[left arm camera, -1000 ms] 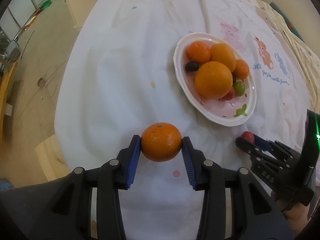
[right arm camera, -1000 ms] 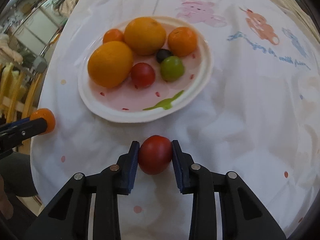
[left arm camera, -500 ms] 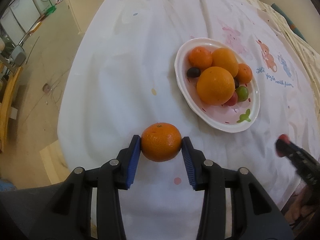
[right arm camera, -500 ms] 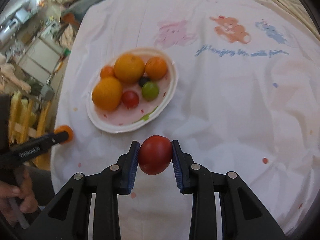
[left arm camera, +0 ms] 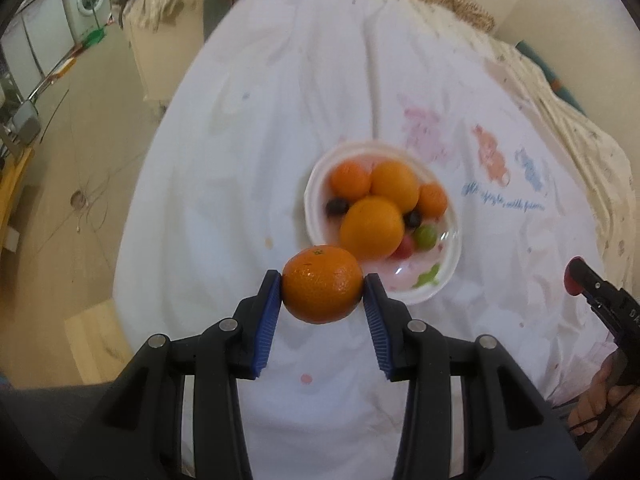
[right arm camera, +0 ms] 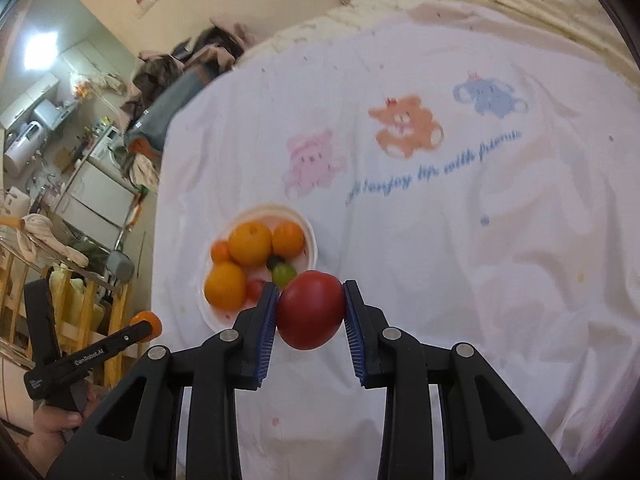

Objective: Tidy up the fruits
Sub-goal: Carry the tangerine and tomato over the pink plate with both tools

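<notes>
My left gripper is shut on a mandarin orange and holds it high above the table, near side of the plate. My right gripper is shut on a red tomato, also held high. A white plate on the white cloth holds several oranges, dark grapes, a green fruit and a small red one. The plate also shows in the right wrist view. The right gripper shows at the right edge of the left wrist view. The left gripper with its mandarin shows at the left of the right wrist view.
The table is covered by a white cloth printed with cartoon bears and blue writing. Its left edge drops to the floor. Wooden shelving and kitchen clutter stand beyond the table's left side.
Both grippers have risen and pulled back from the plate, still holding their fruit. The plate looks smaller and farther away in both views.
</notes>
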Demonstrator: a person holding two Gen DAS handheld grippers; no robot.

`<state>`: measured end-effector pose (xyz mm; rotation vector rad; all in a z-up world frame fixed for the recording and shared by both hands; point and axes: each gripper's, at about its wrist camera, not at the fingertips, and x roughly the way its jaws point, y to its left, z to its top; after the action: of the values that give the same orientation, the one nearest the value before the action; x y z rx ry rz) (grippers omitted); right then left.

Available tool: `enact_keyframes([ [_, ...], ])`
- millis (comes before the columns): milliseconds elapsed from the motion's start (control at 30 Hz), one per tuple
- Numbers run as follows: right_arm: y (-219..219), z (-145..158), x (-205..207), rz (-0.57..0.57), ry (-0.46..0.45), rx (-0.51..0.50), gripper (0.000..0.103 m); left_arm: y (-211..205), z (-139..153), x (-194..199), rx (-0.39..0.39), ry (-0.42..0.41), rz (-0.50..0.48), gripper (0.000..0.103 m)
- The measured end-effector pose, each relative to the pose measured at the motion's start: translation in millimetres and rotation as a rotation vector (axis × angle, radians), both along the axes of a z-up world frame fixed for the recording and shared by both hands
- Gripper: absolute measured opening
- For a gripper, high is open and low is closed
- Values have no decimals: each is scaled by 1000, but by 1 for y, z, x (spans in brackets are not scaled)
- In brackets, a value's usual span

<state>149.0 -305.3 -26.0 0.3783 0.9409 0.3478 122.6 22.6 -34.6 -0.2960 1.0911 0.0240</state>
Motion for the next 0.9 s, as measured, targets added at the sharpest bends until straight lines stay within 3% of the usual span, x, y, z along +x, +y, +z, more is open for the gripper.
enact_keyframes([
  [200,5,14,18,32,-65,25,34,-2,14,10,-4,-28,-9,37],
  [467,16,2,46,48,-19,93,34,-25,23,40,52,-52,-85,37],
  [900,50,-29,87,133,66,82,34,-36,-10,97,9,23,-112,38],
])
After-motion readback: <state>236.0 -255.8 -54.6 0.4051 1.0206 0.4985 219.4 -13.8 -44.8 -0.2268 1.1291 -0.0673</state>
